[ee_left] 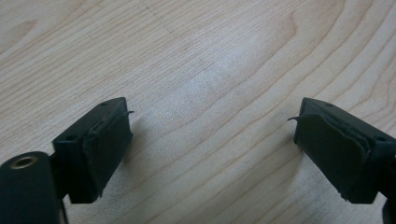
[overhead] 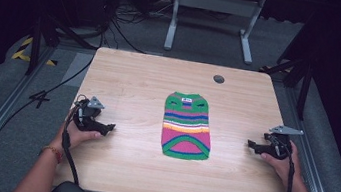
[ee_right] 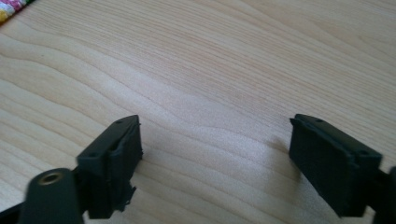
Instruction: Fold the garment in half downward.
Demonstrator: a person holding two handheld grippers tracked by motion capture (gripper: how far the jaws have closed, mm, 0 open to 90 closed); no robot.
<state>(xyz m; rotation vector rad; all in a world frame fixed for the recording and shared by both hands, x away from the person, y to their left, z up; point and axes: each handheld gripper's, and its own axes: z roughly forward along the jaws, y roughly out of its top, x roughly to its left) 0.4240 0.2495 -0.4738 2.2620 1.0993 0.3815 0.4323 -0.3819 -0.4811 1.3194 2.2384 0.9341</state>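
Two black hand-held grippers sit low over the light wooden tabletop I am working on, one at each side. My left gripper is held in the left hand and points its jaws inward, toward the middle of the table; in the left gripper view the jaws stand wide apart with bare wood grain between them and nothing held. My right gripper, in the right hand, mirrors it, jaws pointing inward; in the right gripper view they are likewise spread wide over bare wood, holding nothing. Between the two grippers, well apart from both, a small knitted striped garment with a green edge and pink, blue, orange and white bands lies flat, its neck end away from me. A sliver of its bright knit shows ahead and left of the right gripper's jaws. Beyond the garment, near the table's far edge, is a small round dark hole.
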